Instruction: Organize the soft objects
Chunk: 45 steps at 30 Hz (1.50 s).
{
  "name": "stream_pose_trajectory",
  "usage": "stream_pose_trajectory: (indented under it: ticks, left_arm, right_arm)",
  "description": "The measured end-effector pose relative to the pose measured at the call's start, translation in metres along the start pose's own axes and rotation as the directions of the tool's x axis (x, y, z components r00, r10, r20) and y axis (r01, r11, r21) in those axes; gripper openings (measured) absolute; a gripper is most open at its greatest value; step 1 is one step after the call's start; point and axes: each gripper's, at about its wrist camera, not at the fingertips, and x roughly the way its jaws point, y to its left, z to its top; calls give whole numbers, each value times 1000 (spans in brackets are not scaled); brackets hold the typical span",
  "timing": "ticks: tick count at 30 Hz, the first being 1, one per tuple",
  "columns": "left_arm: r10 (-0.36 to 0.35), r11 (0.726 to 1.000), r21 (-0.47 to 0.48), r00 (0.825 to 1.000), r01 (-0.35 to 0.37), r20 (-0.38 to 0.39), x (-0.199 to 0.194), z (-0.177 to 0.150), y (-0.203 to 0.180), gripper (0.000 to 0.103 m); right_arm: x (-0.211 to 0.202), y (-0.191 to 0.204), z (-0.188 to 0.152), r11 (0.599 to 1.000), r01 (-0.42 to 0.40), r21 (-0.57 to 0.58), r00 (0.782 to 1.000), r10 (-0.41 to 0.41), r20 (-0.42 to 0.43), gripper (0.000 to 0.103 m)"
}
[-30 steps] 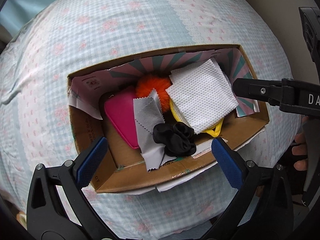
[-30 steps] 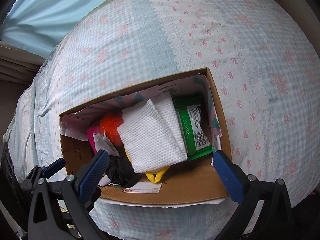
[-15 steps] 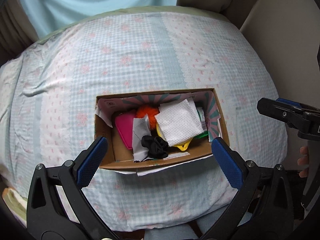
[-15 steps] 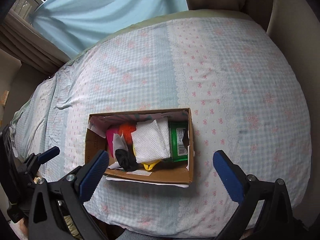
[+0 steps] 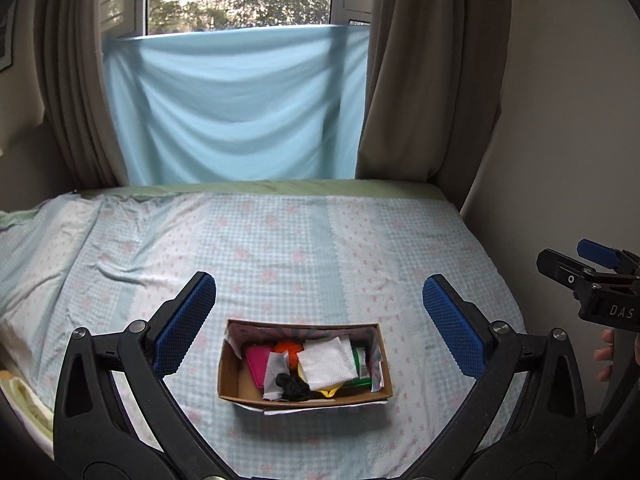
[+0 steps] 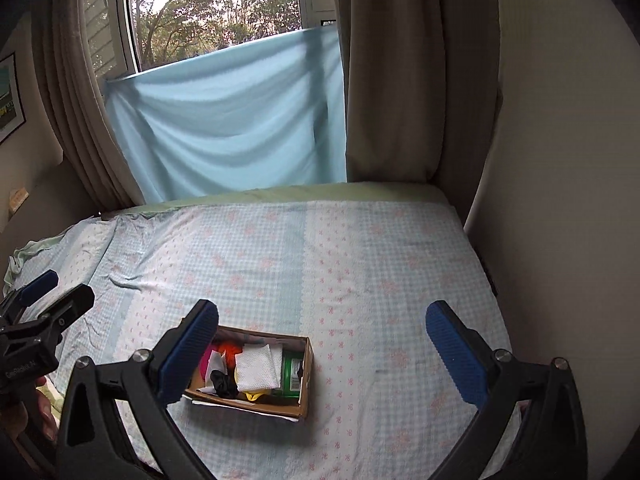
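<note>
Left wrist view is taking in the left gripper (image 5: 316,320), its blue-padded fingers (image 5: 184,324) spreading wide with nothing between them, hovering above the near edge of the bed (image 5: 280,240). Beyond them the cardboard box (image 5: 304,396) is sitting on the checked sheet, holding a pink pouch (image 5: 256,362), a grey cloth (image 5: 276,368), a black scrunchie (image 5: 294,386), an orange pompom (image 5: 286,347), a white textured cloth (image 5: 326,364) lying over something yellow, and a green pack (image 5: 360,360). At that view's right edge the right gripper (image 5: 592,276) is showing side-on, with fingertips of the person's hand just under it.

From the right wrist, the right gripper (image 6: 322,344) is likewise gaping wide and gripping nothing, the box (image 6: 306,376) sitting left of centre, partly behind its left finger (image 6: 188,350). Only here is a framed picture (image 6: 10,96) hanging on the left wall. Farther off, a pale blue sheet (image 6: 228,128) is draping across the window (image 6: 208,4) between brown curtains (image 6: 392,72).
</note>
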Motion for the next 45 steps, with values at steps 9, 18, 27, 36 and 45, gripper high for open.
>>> stream_pose_trajectory:
  ticks: [9,18,27,36,45]
  left_arm:
    - [5,999,37,998,-7,69,-30,-6,-20,103]
    - [7,1000,27,998,-9,67,-33,-10,-17,103]
    - [16,1000,26,997,-18,69,-34,-11,-16,103]
    - [22,1000,16,997,-23,68,-34,-12,-15,103]
    - [29,999,14,997,-30,69,-33,-13,-15,103]
  right_arm:
    - [-27,-2,-14,999,46,-6,996,-46,72,103]
    - [-34,-1,-18,998,58,-6,994,-58,90,103]
    - [-37,0,-21,998,59,-7,994,-58,97,103]
    - [-37,0,-20,998,58,-8,994,-57,98,103]
    - [-38,0,-21,998,58,-7,994,-57,95,103]
